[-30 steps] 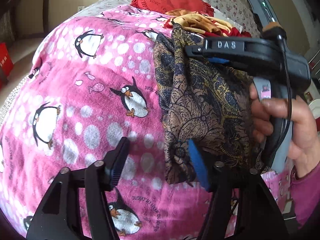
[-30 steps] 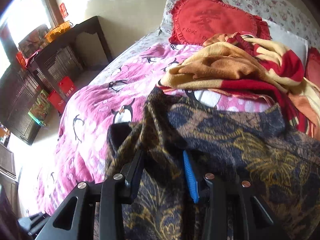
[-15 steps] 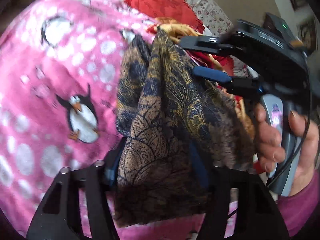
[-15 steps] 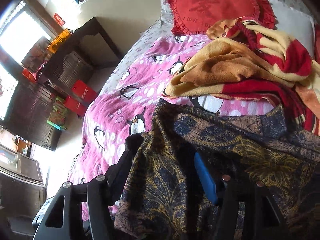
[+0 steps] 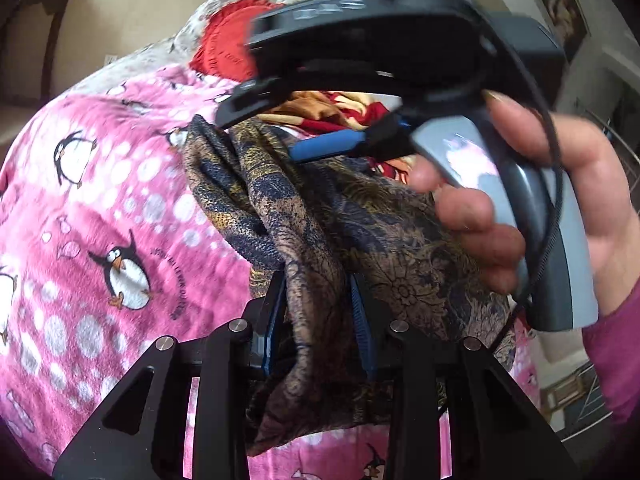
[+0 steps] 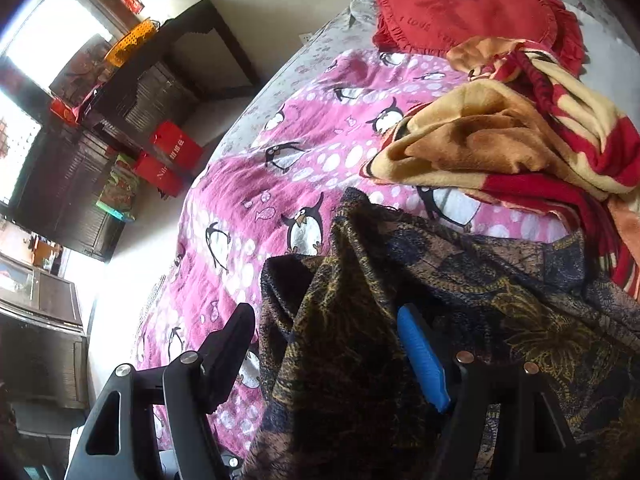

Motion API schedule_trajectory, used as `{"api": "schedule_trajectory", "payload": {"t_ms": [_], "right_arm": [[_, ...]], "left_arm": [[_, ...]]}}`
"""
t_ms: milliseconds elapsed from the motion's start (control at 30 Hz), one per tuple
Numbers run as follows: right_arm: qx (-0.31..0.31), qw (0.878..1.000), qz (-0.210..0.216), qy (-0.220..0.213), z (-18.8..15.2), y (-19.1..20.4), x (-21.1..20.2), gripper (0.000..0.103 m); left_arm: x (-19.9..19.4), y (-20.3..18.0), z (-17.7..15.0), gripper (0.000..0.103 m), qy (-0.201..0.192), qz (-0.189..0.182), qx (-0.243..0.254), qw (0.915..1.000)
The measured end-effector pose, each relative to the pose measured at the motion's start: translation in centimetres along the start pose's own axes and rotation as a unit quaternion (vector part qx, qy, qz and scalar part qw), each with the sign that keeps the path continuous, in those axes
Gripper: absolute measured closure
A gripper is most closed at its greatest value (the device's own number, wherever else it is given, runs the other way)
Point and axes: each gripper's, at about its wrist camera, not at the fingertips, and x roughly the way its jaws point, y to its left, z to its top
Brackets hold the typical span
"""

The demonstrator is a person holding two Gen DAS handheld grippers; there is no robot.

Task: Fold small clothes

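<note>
A brown and navy patterned garment (image 5: 400, 260) lies bunched on the pink penguin blanket (image 5: 100, 200). My left gripper (image 5: 318, 284) has a hanging fold of it between its blue pads; the jaws are closing and the cloth fills the gap. A hand holds my right gripper (image 5: 260, 136) above and to the right, over the garment's top fold. In the right wrist view the garment (image 6: 500, 280) drapes loosely between the right gripper (image 6: 324, 320) fingers. Those jaws are opening, and the left finger (image 6: 232, 344) stands apart from the cloth.
A crumpled yellow and red blanket (image 6: 500, 140) lies just beyond the garment, with a red heart cushion (image 6: 460, 4) behind it. The penguin blanket (image 6: 280, 160) spreads to the left, up to the bed's edge. Red boxes (image 6: 172, 152) and dark cabinets stand on the floor beyond.
My left gripper moved in from the bare blanket and narrowed around a fold of the garment. The right gripper's jaws widened off the cloth and lifted a little.
</note>
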Motion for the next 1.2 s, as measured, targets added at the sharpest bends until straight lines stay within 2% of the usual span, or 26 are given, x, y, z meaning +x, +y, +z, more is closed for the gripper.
{"api": "schedule_trajectory", "payload": {"t_ms": [133,167,267,333,367,400,467,500,533,600,700,833,867,900,967,1000,1200], "right_arm": [[-0.034,0.998,-0.019,0.039,0.7,1.7,2.0,0.03],[-0.041,0.998,-0.023,0.047,0.8,1.9,2.4,0.025],[-0.082,0.992,-0.056,0.078,0.8,3.4,4.4,0.023],[-0.111,0.987,-0.086,0.083,0.4,4.1,5.1,0.023],[-0.124,0.984,-0.096,0.082,0.2,4.2,5.3,0.027],[-0.142,0.98,-0.114,0.076,-0.2,4.3,5.4,0.044],[-0.158,0.974,-0.154,0.05,-0.5,4.1,4.8,0.07],[-0.151,0.976,-0.153,0.038,-0.6,3.5,4.1,0.075],[-0.134,0.981,-0.136,0.024,-0.6,2.8,3.3,0.077],[-0.114,0.987,-0.114,0.002,-0.6,1.6,1.7,0.079],[-0.104,0.989,-0.106,-0.013,-0.8,0.4,0.4,0.079],[-0.097,0.99,-0.097,-0.033,-1.4,0.1,-1.1,0.084],[-0.096,0.99,-0.093,-0.038,-1.6,0.1,-1.4,0.086],[-0.095,0.99,-0.088,-0.047,-1.9,-0.2,-2.0,0.086],[-0.093,0.99,-0.086,-0.065,-2.3,-0.8,-2.9,0.088],[-0.091,0.989,-0.086,-0.074,-2.6,-1.2,-3.5,0.089],[-0.038,0.988,-0.073,-0.13,-5.0,-6.1,-9.5,0.091]], "left_arm": [[0.3,-1.1,-0.2,0.073,0.003,-0.002,0.012,0.9999],[0.2,-1.2,-0.3,0.073,0.004,-0.003,0.015,0.9999],[0.4,-1.4,-0.4,0.073,0.01,-0.001,0.02,0.9998],[0.5,-1.5,-0.5,0.073,0.013,0.0,0.021,0.9997],[0.6,-1.5,-0.5,0.073,0.015,0.001,0.023,0.9996],[0.6,-1.6,-0.7,0.073,0.018,0.005,0.027,0.9995],[0.2,-1.5,-1.3,0.071,0.029,0.017,0.032,0.9989],[0.1,-1.1,-1.5,0.071,0.033,0.017,0.027,0.9989],[-0.2,-0.7,-1.8,0.067,0.035,0.018,0.021,0.999],[-0.6,0.3,-2.2,0.046,0.036,0.023,-0.002,0.9991],[-1.1,1.0,-2.8,0.044,0.03,0.04,-0.021,0.9985],[-0.9,1.1,-2.3,0.044,0.044,0.035,-0.033,0.9978],[-0.8,0.7,-2.2,0.055,0.048,0.032,-0.032,0.9978],[-0.8,0.1,-2.1,0.072,0.053,0.02,-0.026,0.998],[-1.1,-1.3,-1.6,0.078,0.052,0.012,-0.003,0.9986],[-1.5,-2.4,-1.5,0.085,0.045,0.009,0.014,0.9988],[-1.4,-8.2,-0.6,0.087,0.046,-0.026,0.069,0.9962]]}}
